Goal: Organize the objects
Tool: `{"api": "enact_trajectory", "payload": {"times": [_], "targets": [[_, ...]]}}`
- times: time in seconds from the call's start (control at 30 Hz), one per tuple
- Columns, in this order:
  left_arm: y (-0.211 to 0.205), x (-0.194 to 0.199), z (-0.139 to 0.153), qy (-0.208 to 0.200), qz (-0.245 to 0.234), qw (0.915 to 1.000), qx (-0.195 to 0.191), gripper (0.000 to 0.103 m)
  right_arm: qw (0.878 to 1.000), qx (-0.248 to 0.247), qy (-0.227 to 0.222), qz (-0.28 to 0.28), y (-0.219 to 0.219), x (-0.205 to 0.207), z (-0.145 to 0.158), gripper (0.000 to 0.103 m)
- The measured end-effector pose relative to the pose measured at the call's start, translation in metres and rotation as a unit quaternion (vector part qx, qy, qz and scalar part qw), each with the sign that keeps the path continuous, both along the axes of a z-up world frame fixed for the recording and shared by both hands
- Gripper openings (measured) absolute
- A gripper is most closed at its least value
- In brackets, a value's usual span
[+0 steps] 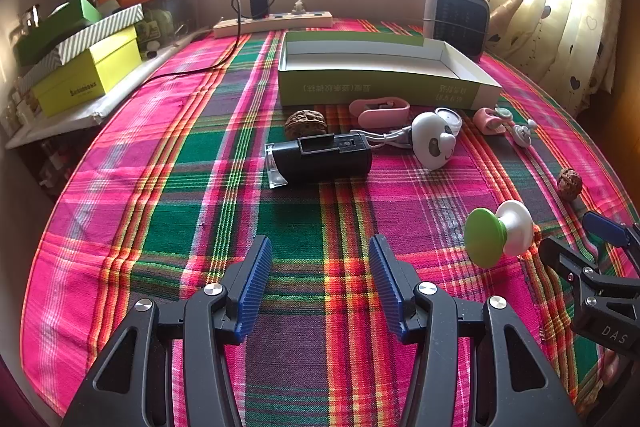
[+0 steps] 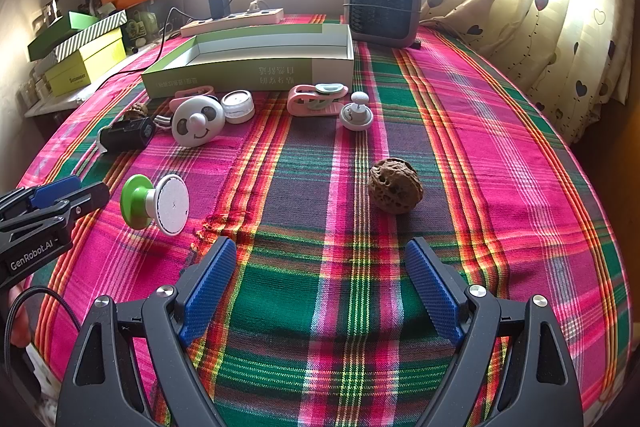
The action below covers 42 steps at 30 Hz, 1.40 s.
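Nearest the lens we log the left gripper [image 1: 320, 283], ribbed blue pads spread over bare plaid cloth [image 1: 200, 187]. The right gripper [image 2: 320, 287] likewise gapes, holding nothing; its arms are cut off at the bottom frame edge. A pitted walnut [image 2: 395, 185] sits at centre frame just beyond it. The green-and-white knob [image 2: 155, 203] lies tipped at left. The shallow cardboard tray [image 2: 256, 73] stands upper centre; its printed text is too small to read. A second walnut [image 1: 305, 123] is half hidden behind the black cylinder [image 1: 320, 157].
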<state>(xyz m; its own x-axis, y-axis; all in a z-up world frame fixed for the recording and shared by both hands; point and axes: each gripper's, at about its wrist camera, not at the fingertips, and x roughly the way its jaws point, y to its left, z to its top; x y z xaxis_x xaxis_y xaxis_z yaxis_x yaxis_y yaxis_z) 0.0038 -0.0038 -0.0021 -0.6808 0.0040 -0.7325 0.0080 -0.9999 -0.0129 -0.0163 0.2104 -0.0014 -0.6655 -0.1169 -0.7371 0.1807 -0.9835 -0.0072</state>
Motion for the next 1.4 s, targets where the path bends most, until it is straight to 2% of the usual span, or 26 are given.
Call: {"api": "enact_trajectory", "payload": {"times": [0.7, 1.03, 1.27, 1.4], "targets": [[0.000, -0.003, 0.001, -0.001, -0.001, 1.0000, -0.002, 0.049, 1.000, 0.000, 0.000, 0.000, -0.001, 0.000, 0.000, 0.087], [-0.003, -0.004, 0.003, -0.009, -0.037, 0.9993, 0.001, 0.049, 1.000, -0.007, 0.001, 0.011, 0.005, 0.005, 0.002, 0.086], [-0.010, -0.011, 0.005, -0.015, -0.060, 0.9980, 0.015, 0.049, 1.000, -0.008, 0.008, -0.020, 0.027, -0.001, 0.009, 0.086], [-0.013, -0.018, 0.006, -0.016, -0.066, 0.9975, 0.022, 0.049, 1.000, -0.004, -0.005, -0.031, 0.036, -0.011, 0.009, 0.082]]}}
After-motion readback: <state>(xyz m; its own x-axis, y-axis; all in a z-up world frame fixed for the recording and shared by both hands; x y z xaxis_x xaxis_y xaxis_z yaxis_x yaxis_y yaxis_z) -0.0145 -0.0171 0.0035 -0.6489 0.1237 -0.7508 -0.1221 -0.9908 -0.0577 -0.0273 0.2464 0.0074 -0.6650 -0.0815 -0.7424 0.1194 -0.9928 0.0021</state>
